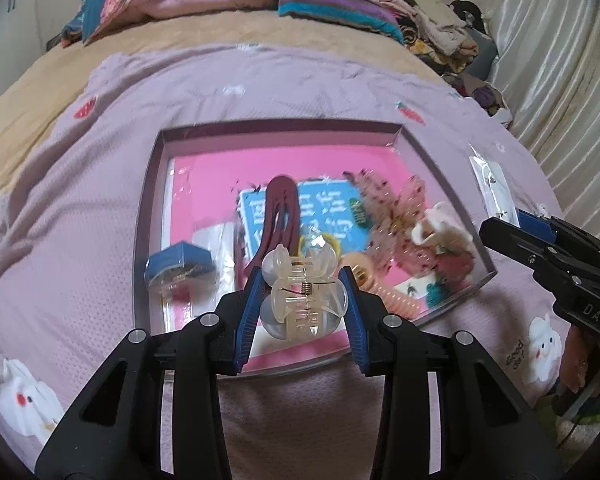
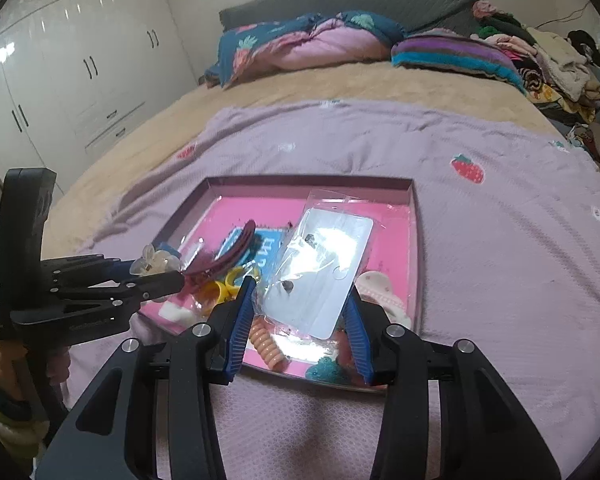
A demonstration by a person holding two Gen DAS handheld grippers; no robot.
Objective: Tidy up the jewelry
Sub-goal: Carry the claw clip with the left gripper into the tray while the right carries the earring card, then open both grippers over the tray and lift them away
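Clear plastic claw clip (image 1: 304, 294), metal spring visible: pinched in left gripper (image 1: 305, 280) above tray (image 1: 148, 216). Earring card in clear bag (image 2: 320, 264): clamped by right gripper (image 2: 302, 300), above tray.

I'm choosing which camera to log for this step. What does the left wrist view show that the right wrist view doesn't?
Only the left wrist view shows the blue box and the clear claw clip close up between the left gripper's jaws. Only the right wrist view shows the white wardrobe and the bagged earring card front-on in the right gripper. Both show the pink-lined tray, maroon clip and coil tie.
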